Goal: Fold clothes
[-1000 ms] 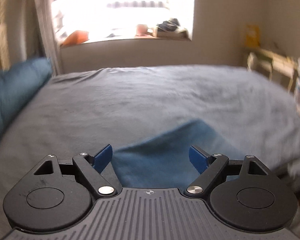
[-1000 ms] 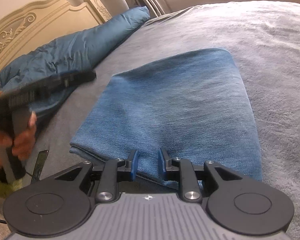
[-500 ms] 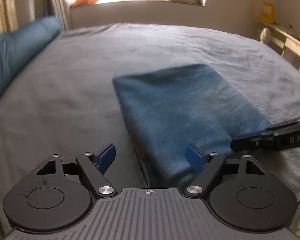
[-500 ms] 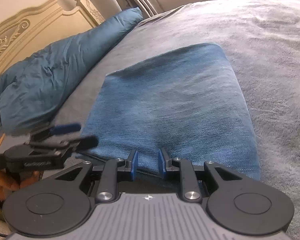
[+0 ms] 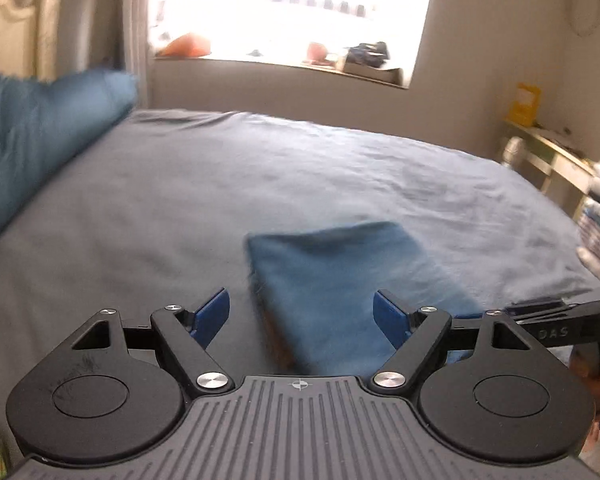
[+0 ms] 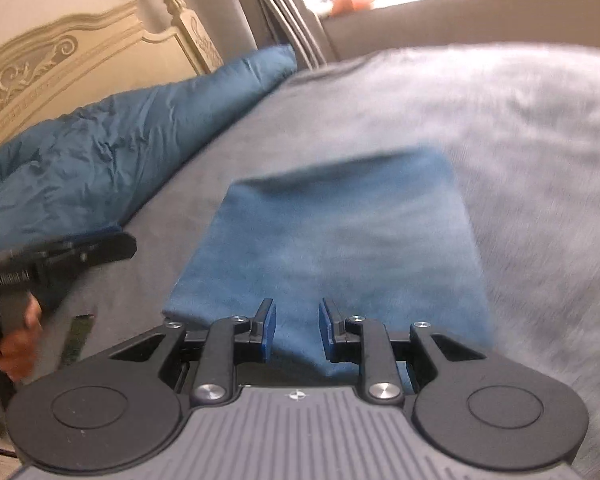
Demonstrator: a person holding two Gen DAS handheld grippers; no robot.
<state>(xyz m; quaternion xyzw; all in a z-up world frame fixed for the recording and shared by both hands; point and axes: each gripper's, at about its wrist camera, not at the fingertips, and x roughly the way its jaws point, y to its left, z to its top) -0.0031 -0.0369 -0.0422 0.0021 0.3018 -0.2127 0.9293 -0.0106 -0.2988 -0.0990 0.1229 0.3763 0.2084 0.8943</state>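
The folded jeans (image 6: 332, 248) lay on the bed (image 5: 260, 184), centre of the frame. Both the left gripper (image 5: 301, 312) and the right gripper (image 6: 297, 330) were open, jaws empty. The denim looked heavy but soft; best gripped at its thick near edge.

The jeans (image 6: 332, 248) are smeared by motion in both views; the weave and any seams cannot be read. Their near edge, at 6 o'clock, is hidden behind the right gripper (image 6: 297, 330), and in the left wrist view behind the left gripper (image 5: 301, 318). The duvet (image 6: 80, 168) is cut off at 9 o'clock. The bed (image 6: 540, 152) blurs toward 3 o'clock. The hand (image 6: 14, 344) at 8 o'clock is partly out of frame. The window (image 5: 288, 4) at 12 o'clock is blown out; the sill items are too small to name. At 3 o'clock stands perhaps a shelf (image 5: 548, 152), soft and cropped.
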